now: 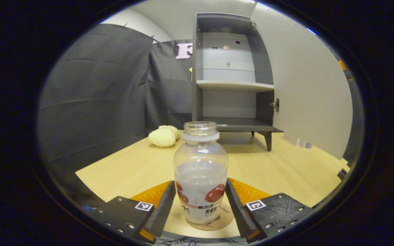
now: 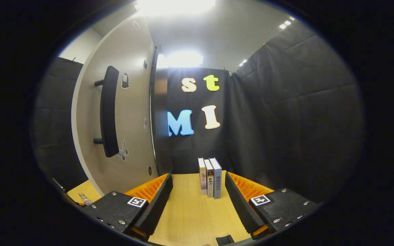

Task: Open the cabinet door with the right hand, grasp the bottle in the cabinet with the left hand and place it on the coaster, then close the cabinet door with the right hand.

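Your left gripper (image 1: 200,205) is down low at the table (image 1: 286,171), and the bottle (image 1: 200,177) stands right between its two fingers (image 1: 164,206). The bottle is upright and sits on the round coaster (image 1: 222,218). It has no cap on and is about half full. The fingers are very near the bottle's sides — but you cannot tell if they press on it or have let go.

Past the bottle, the cabinet (image 1: 231,78) stands on the table with its door (image 1: 306,92) swung wide open to the right. Its shelves are bare. A pale lumpy thing (image 1: 162,136) lies on the table to the left of the cabinet.

Your right gripper (image 2: 198,201) is spread open and holds nothing. In the right gripper view the outer face of the open door (image 2: 128,123) rises on the left, with its long dark handle (image 2: 109,112) — the gripper is not touching it. Three books (image 2: 210,177) stand upright on the table straight ahead, by the black cloth wall (image 2: 286,112).
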The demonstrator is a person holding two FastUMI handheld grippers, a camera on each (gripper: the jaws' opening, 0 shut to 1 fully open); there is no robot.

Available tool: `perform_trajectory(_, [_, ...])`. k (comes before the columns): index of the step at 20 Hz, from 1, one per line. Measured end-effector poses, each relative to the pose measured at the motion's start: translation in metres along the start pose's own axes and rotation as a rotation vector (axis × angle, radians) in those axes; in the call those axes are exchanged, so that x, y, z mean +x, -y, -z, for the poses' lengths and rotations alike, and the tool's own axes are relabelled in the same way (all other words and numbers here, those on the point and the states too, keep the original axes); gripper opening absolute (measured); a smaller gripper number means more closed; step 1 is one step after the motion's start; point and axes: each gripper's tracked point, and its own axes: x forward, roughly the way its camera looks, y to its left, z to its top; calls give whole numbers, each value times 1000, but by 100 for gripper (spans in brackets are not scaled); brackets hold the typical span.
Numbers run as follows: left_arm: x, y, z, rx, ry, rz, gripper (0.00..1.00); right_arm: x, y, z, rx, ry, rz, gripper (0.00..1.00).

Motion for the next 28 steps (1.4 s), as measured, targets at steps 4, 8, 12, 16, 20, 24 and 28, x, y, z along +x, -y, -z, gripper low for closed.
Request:
perform_trajectory(4, [-7,1,-25,14,21,15,83,3,-2,-7,20,26,-13,95])
perform_trajectory(8, [-24,1,-61,12,38,31,87,9,-1,-19,63,60,-21,95])
perform_trajectory(12, [-53,-5,-104,-17,62,41,83,13,-2,-43,81,93,-43,95])
perform_trajectory(16, [-68,-17,-158,-15,100,73,83,6,-14,-72,75,128,-35,94])
perform_trajectory(20, [-72,-48,-204,-32,135,84,83,-4,-29,-94,50,132,16,94])
perform_trajectory(24, [-71,-96,-226,-29,160,56,83,-15,-48,-104,16,139,74,94])
perform_trajectory(28, [-61,-141,-227,-19,166,29,78,-20,-53,-101,-48,118,173,93])
